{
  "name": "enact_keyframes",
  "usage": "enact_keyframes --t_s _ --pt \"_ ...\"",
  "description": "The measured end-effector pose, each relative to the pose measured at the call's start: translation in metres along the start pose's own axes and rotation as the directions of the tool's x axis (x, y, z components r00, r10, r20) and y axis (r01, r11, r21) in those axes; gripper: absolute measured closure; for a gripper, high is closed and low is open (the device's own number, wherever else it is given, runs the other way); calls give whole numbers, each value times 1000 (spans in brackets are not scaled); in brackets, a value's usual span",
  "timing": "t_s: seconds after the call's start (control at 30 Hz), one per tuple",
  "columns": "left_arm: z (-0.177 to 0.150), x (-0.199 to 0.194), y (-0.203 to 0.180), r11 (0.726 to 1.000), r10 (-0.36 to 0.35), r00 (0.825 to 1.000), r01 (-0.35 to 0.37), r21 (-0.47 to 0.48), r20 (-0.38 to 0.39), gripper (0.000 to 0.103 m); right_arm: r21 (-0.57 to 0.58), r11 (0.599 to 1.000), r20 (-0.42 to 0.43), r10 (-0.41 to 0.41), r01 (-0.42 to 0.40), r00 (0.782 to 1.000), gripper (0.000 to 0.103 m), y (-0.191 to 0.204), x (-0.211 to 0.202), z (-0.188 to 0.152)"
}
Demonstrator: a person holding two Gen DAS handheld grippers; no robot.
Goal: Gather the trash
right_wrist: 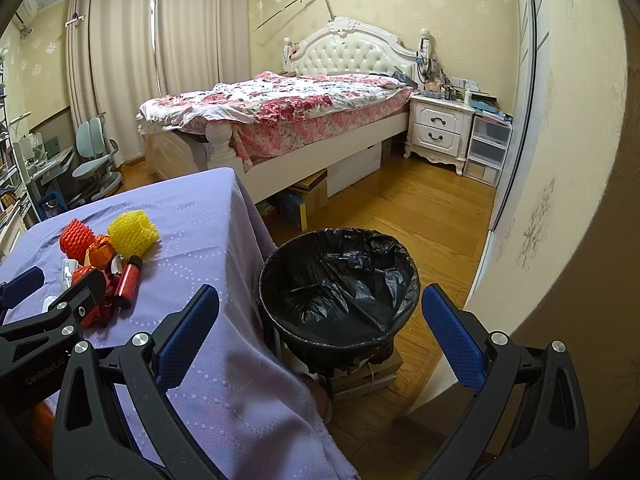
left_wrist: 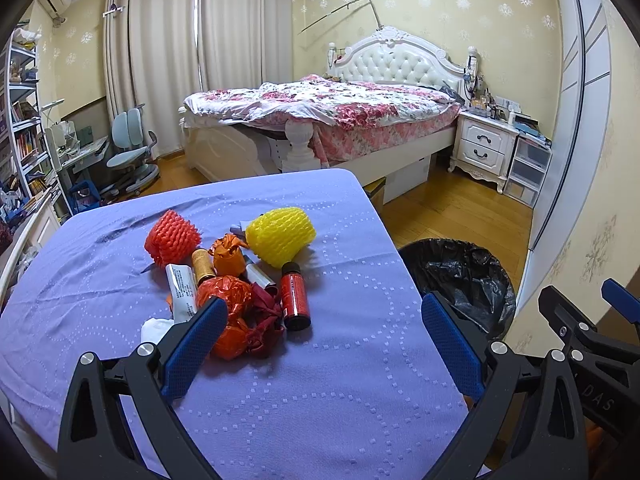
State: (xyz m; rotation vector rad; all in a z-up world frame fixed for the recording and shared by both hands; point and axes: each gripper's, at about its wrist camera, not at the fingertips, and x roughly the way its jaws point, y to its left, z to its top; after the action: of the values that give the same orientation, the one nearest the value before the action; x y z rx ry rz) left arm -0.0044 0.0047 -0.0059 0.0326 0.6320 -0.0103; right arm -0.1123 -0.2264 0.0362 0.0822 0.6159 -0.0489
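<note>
Littering purple cloth [left_wrist: 340, 380]: two foam nets, one red bottle [left_wrist: 295, 300].

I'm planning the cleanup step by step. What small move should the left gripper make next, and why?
Probably ease the left gripper forward and left over the red bottle: both grippers are open and empty, all trash lies on the table, and the bin waits empty.

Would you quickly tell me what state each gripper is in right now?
Left gripper: open, holding nothing, above the purple tablecloth.
Right gripper: open, holding nothing, facing the trash bin.
</note>
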Motion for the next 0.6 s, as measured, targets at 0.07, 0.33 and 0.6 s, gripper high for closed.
enact_keyframes --t_s 0.07,0.33,0.6 --pt "-2 0 0 1000 1 1000 -1 1 -3 6 -1 1000 0 -1 1 1000 4 0 0 0" --pt "-2 1 0 1000 1 1000 -1 2 -4 6 -1 1000 -2 0 0 1000 4 -1 1 0" --pt "-1 1 0 1000 1 1000 -1 1 -6 6 0 1000 -3 1 -1 1000 4 -2 1 0"
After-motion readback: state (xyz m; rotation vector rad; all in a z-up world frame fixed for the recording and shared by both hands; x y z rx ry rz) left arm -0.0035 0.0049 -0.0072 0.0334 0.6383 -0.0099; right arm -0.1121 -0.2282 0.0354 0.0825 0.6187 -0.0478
